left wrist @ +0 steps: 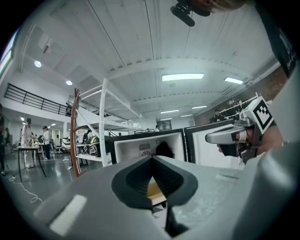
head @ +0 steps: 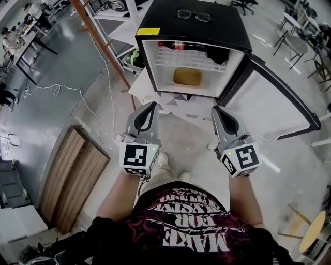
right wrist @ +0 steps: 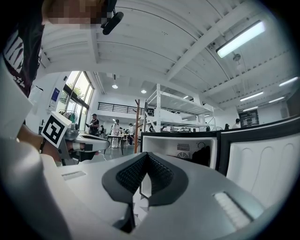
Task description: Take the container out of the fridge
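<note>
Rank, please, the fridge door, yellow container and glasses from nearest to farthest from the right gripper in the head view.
1. Fridge door, open, beside the right gripper.
2. Yellow container, inside the fridge.
3. Glasses, on the fridge's top.

2 grippers, left gripper [head: 150,105] and right gripper [head: 216,109]. Ahead of them: 1 fridge [head: 165,23], 1 container [head: 187,76], 1 pair of glasses [head: 194,15]. Left of them: 1 wooden panel [head: 72,176].

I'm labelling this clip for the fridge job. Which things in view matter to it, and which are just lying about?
Job: container, fridge, its open door, left claw, right claw, both shut and empty.
Lying about: glasses on the fridge, wooden panels on the floor, white shelving.
</note>
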{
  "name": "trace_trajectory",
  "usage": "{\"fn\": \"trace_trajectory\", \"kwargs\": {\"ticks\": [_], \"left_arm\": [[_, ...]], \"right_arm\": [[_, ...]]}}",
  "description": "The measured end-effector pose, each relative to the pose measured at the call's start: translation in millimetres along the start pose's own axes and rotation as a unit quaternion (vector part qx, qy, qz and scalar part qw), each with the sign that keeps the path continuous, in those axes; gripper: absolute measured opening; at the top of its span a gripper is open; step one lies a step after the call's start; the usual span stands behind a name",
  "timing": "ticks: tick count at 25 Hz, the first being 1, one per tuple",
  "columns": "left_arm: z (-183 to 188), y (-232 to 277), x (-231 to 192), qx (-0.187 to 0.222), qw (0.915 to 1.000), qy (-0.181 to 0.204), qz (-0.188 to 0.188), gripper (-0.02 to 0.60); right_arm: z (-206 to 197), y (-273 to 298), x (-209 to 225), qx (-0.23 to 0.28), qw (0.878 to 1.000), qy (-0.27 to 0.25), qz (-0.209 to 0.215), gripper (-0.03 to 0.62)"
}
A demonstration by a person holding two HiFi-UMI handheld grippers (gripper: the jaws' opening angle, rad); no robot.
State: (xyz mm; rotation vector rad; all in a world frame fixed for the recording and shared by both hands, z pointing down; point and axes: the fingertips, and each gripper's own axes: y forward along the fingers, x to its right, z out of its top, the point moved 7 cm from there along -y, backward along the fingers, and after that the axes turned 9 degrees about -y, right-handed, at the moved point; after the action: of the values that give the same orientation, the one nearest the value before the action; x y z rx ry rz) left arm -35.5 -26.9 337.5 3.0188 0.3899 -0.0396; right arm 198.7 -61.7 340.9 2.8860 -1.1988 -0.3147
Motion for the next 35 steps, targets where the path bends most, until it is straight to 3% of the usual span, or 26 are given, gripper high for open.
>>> {"fn": "trace_trajectory", "kwargs": {"ticks": [35], "left_arm": [[-7.1, 107.6, -83.7, -0.021, 0.9968, 0.001, -0.077, 0.002]], "right_arm": [[-19.3, 116.3, 29.9, -0.049, 0.997, 0.034, -0.058, 0.028]]}}
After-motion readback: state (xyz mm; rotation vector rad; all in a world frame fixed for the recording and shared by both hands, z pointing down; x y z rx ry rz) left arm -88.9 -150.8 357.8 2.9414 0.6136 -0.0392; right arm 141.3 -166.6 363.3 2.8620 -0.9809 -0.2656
